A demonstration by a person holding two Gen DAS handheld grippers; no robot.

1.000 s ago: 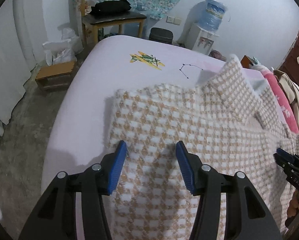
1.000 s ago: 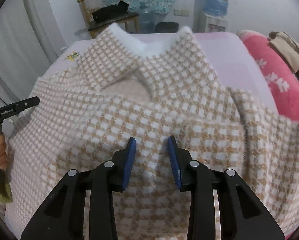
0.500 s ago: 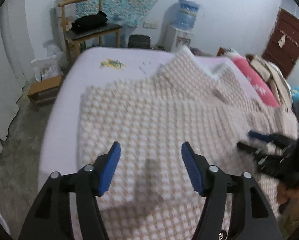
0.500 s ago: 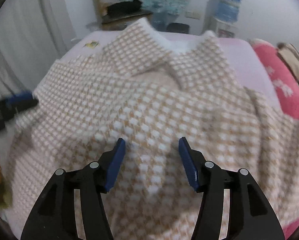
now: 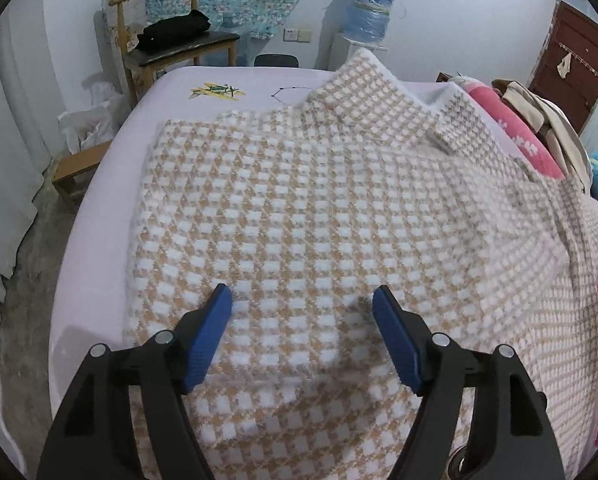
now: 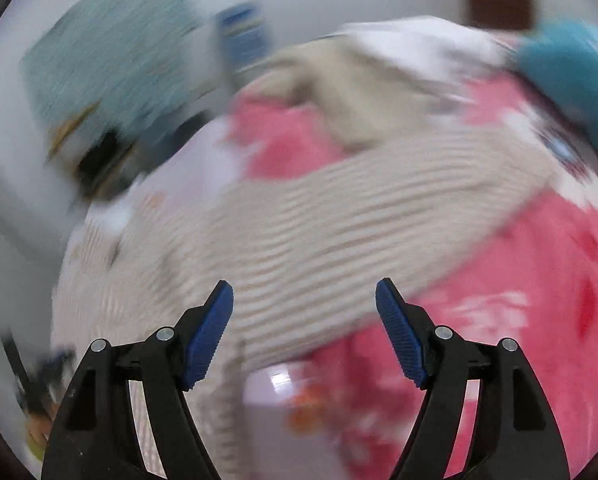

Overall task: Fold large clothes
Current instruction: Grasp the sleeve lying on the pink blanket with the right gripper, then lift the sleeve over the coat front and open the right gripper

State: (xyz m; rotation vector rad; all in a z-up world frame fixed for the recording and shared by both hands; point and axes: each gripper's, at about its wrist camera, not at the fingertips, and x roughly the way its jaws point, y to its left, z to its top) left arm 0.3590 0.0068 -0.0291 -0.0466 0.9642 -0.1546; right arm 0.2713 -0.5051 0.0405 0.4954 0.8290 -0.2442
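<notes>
The fuzzy tan-and-white checked garment [image 5: 339, 208] lies spread flat on the pale lilac bed [image 5: 111, 184], collar toward the far end. Your left hand-held gripper [image 5: 302, 300] hovers over its near part, jaws just widened and spread, nothing pinched. Your right hand-held gripper [image 6: 303, 294], jaws likewise just widened and empty, points through heavy blur at the garment's edge beside a pink flowered blanket [image 6: 519, 300].

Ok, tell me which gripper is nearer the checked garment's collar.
Left. The left gripper hovers open over the checked garment, collar ahead. The right gripper faces the pink blanket instead.
</notes>
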